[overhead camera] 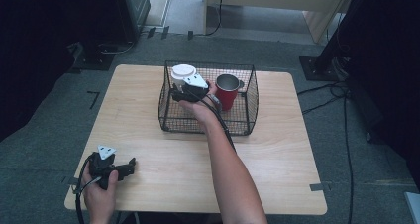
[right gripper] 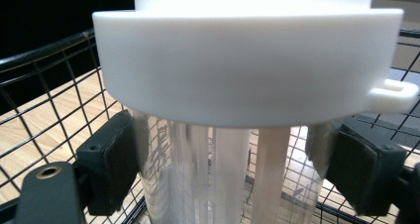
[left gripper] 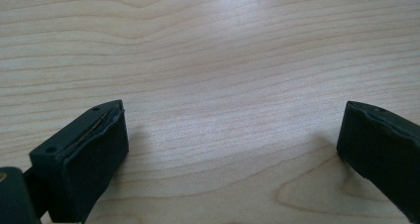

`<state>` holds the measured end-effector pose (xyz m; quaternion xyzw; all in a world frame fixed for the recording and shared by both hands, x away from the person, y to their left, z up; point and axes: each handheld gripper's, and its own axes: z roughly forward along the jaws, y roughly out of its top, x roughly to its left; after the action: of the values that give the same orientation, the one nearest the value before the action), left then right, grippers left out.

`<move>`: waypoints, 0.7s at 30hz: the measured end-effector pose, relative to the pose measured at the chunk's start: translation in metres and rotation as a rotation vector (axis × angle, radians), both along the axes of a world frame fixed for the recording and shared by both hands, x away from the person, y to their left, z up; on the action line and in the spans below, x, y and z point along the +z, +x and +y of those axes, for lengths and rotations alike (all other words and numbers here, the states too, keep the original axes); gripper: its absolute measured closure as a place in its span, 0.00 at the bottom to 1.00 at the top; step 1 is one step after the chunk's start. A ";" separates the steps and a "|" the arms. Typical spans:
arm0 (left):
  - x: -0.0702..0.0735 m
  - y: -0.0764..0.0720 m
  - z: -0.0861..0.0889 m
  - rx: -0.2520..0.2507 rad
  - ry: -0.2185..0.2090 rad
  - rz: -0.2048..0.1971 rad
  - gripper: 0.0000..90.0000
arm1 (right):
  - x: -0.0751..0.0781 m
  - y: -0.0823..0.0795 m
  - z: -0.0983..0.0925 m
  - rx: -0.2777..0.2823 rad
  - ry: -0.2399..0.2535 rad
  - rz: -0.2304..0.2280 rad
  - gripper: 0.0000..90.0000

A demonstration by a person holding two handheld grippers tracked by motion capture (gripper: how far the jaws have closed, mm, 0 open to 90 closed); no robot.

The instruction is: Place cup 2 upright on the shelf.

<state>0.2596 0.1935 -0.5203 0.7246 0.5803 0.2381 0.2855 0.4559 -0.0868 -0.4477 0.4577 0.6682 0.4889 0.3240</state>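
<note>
Fingers [right gripper: 111,169] of the right gripper [right gripper: 223,169] press on both sides of a clear bottle [right gripper: 218,179], just below its wide white lid [right gripper: 247,65], so the jaws are closed on its see-through body, one pad at the lower left and one at the lower right of the right gripper view. That bottle stands upright, its long axis vertical, with the gripper coming at it from the side; any lowering or lifting would run along that axis. In the high view the bottle's white lid [overhead camera: 183,73] shows at the upper left corner of the wire basket [overhead camera: 247,120], near the middle top of the frame, and the right gripper [overhead camera: 190,91] is reached in over the basket's near wall. Close to its right inside the basket stands a red mug [overhead camera: 227,91]; whether the two touch cannot be told. Mesh walls hem the bottle behind and to the left, leaving little room to shift sideways. Far off at the lower left of the high view, the left gripper [overhead camera: 130,165] rests on the wooden table [overhead camera: 277,174], jaws wide apart with nothing between them, well away from the basket.
</note>
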 end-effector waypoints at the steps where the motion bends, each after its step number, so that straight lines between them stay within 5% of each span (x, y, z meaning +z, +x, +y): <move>1: 0.000 0.000 0.000 0.000 0.000 0.000 0.00 | 0.000 0.000 0.000 0.000 0.000 0.000 0.18; 8: 0.000 0.000 0.000 0.000 0.000 0.000 0.00 | 0.007 -0.004 -0.007 0.066 0.030 -0.022 0.09; 21: 0.000 0.000 0.000 0.000 0.000 0.000 0.00 | 0.016 -0.010 -0.017 0.081 0.046 -0.039 0.00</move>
<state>0.2596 0.1934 -0.5203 0.7246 0.5804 0.2382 0.2854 0.4457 -0.1034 -0.4318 0.4279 0.6682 0.5258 0.3064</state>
